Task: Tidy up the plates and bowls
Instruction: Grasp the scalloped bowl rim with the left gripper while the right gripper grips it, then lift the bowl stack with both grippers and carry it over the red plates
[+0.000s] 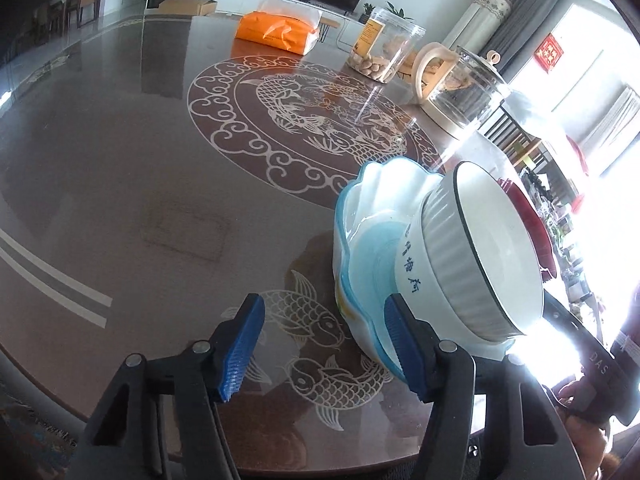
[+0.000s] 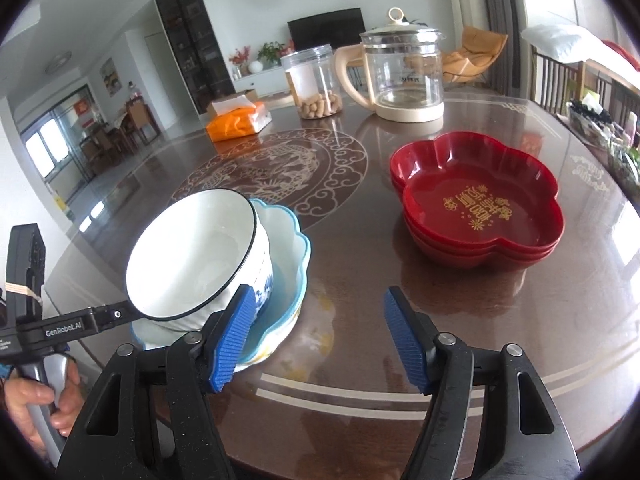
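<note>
A white bowl with a dark rim (image 1: 492,248) (image 2: 192,252) leans tilted inside a blue-edged scalloped bowl (image 1: 368,216) (image 2: 288,248) on the brown table. To the right of them stands a stack of red flower-shaped plates (image 2: 476,200), seen as a red sliver (image 1: 536,232) behind the white bowl. My left gripper (image 1: 325,308) is open just left of the bowls, with only table between its pads. My right gripper (image 2: 320,300) is open just right of the bowls, its left finger (image 2: 232,336) in front of the blue bowl and nothing between the pads.
A glass kettle (image 2: 404,76), a clear jar of nuts (image 2: 316,84) and an orange tissue pack (image 2: 240,120) stand at the far side. The table's curved near edge (image 2: 360,432) runs under the grippers. A hand (image 2: 44,400) holds the left gripper's handle.
</note>
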Action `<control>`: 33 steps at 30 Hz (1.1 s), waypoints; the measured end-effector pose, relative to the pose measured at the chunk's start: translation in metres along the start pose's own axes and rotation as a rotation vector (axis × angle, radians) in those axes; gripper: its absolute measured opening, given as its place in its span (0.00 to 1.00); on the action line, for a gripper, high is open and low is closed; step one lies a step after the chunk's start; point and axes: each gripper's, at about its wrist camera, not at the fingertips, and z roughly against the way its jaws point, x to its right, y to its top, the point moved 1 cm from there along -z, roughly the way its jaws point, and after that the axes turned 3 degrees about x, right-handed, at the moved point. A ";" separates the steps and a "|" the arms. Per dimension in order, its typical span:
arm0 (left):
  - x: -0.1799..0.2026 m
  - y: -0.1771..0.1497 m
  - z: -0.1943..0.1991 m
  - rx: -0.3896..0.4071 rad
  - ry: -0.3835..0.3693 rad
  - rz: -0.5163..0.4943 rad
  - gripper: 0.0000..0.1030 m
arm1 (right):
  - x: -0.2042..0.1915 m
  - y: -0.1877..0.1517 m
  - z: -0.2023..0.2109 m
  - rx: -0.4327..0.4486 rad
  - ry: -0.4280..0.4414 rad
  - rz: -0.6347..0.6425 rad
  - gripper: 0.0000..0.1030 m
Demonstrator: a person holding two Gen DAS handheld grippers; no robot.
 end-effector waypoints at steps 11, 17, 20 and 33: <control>0.003 0.002 -0.022 0.013 0.003 -0.042 0.41 | 0.005 0.005 -0.055 -0.121 0.090 -0.095 0.29; 0.023 -0.004 -0.027 0.027 -0.005 -0.125 0.23 | -0.005 0.008 -0.063 -0.165 0.111 -0.067 0.16; 0.021 -0.003 -0.025 0.013 -0.035 -0.089 0.23 | 0.003 0.008 -0.061 -0.166 0.132 -0.110 0.15; 0.064 0.019 -0.012 0.009 -0.030 -0.110 0.23 | 0.021 0.026 -0.028 -0.121 0.127 -0.149 0.15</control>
